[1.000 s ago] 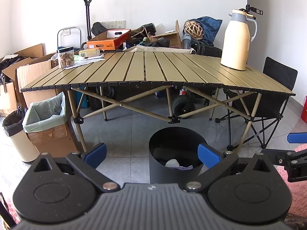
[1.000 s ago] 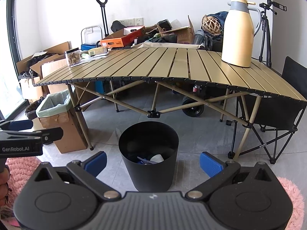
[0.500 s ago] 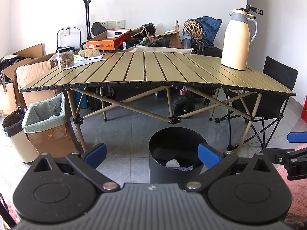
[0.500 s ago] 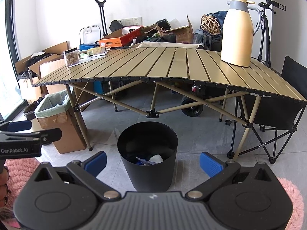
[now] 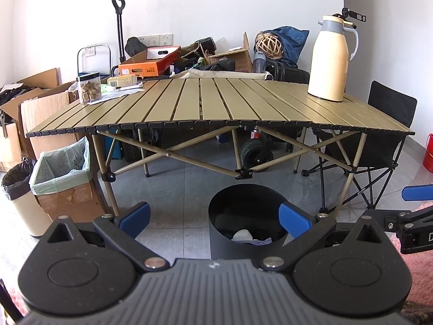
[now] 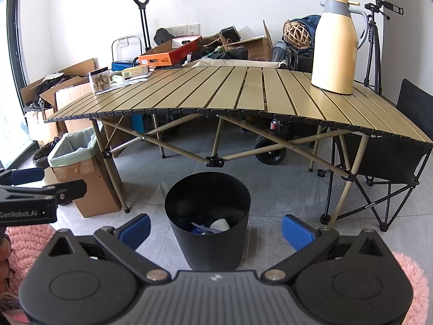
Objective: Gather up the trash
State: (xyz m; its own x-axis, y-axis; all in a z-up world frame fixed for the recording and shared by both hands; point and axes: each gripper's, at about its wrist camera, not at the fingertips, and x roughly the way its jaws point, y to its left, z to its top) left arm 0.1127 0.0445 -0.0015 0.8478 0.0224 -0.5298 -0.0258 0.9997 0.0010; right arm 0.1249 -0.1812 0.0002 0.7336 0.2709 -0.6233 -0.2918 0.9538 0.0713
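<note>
The left gripper (image 5: 213,214) is held with its jaws spread wide and nothing between them. The right gripper (image 6: 215,223) is likewise fully spread and empty. Both are held low, side by side, and are aimed at the black bin (image 6: 207,216) standing on the floor tiles just in front of the table's near edge.

Inside the bin, a white crumpled piece (image 6: 219,224) and blue scraps (image 6: 199,227) are seen; collected trash is therefore judged to be deposited already. The near half of the slatted table (image 6: 243,94) is bare. The task is judged to be at or near completion.

At the table's far left corner, a clear jar (image 6: 100,80), a small carton (image 6: 134,72) and loose papers (image 5: 116,96) are placed; whether these count as trash cannot be told. A cream thermos jug (image 6: 335,46) stands near the far right corner.

A lined cardboard box (image 6: 81,173) is set beside the left table leg. Clutter is stacked along the rear wall, and a folding chair (image 6: 392,157) is positioned at the right.
</note>
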